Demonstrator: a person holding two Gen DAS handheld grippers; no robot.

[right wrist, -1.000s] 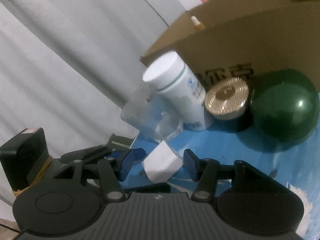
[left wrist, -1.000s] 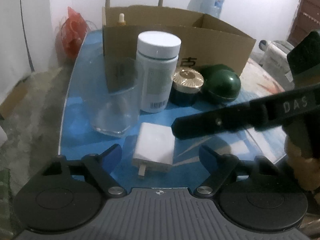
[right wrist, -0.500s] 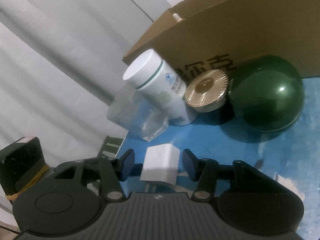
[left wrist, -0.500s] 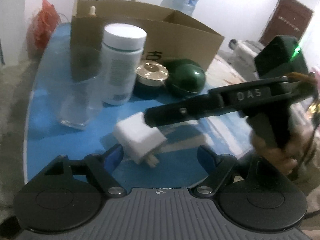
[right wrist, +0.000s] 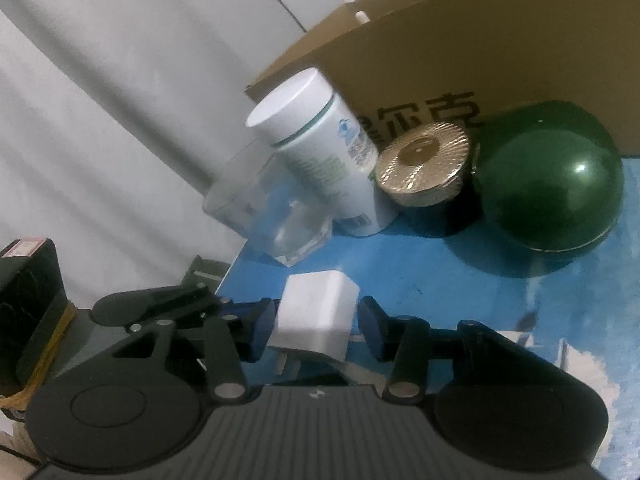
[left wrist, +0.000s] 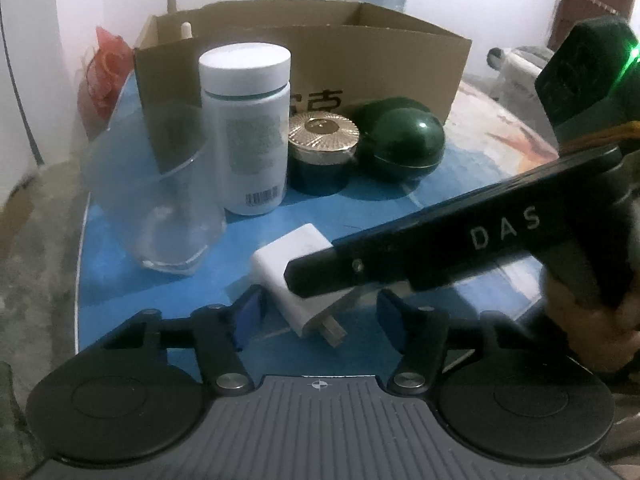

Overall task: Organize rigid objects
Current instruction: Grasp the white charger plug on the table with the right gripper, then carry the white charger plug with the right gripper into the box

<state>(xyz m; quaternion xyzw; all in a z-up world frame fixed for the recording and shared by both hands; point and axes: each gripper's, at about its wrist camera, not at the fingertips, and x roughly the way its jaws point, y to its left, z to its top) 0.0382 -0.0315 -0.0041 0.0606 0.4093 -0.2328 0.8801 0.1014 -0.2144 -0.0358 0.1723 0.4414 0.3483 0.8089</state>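
Observation:
A white charger (left wrist: 288, 268) (right wrist: 316, 312) lies on the blue table (left wrist: 400, 216), prongs toward me. My right gripper (right wrist: 316, 326) straddles it, jaws closing, and both pads sit against its sides. In the left wrist view the right gripper's black body (left wrist: 460, 248) reaches in from the right over the charger. My left gripper (left wrist: 320, 314) also has the charger between its fingers. Its jaws are closing; the left fingertip (left wrist: 250, 314) is at the charger's corner and the right one stands apart. The left gripper's frame (right wrist: 152, 308) shows at the left of the right wrist view.
Behind the charger stand a clear glass (left wrist: 160, 208), a white bottle (left wrist: 248, 132), a gold-lidded jar (left wrist: 322, 152) and a green round case (left wrist: 404, 148). An open cardboard box (left wrist: 380, 60) is at the back. A red bag (left wrist: 102, 80) hangs past the table's left edge.
Both pairs of jaws have narrowed around the charger. The right gripper has come further in over it, and the charger has turned slightly on the table.

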